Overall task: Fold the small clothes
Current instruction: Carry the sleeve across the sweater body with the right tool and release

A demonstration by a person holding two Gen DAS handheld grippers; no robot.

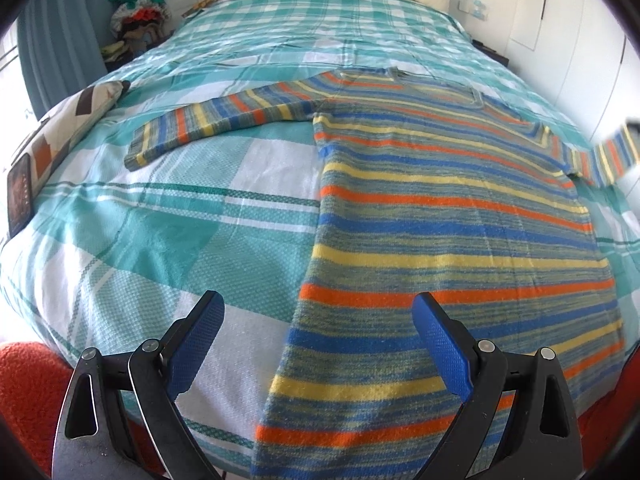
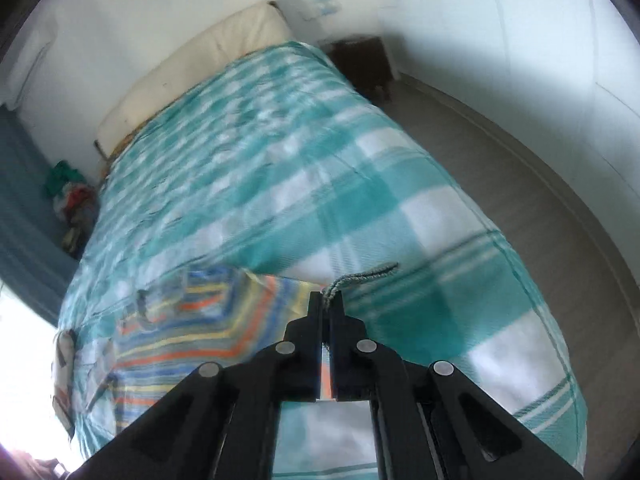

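The right hand-held gripper (image 2: 326,300) pinches the striped sweater's (image 1: 440,208) sleeve cuff (image 2: 360,276), lifted apparently for folding inward. The left hand-held gripper (image 1: 318,320) hovers wide open and empty above the hem on the bed (image 1: 160,220).

Bright daylight; right wrist view motion-blurred, both fisheye-curved with dark corners.

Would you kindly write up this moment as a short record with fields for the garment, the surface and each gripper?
garment: striped sweater, spread flat, left sleeve stretched out sideways
surface: bed with teal checked bedspread
right sleeve: cuff lifted off the bed, pinched
right gripper: shut on the cuff
left gripper: open, holding nothing, above the sweater's lower edge
fold: not yet made
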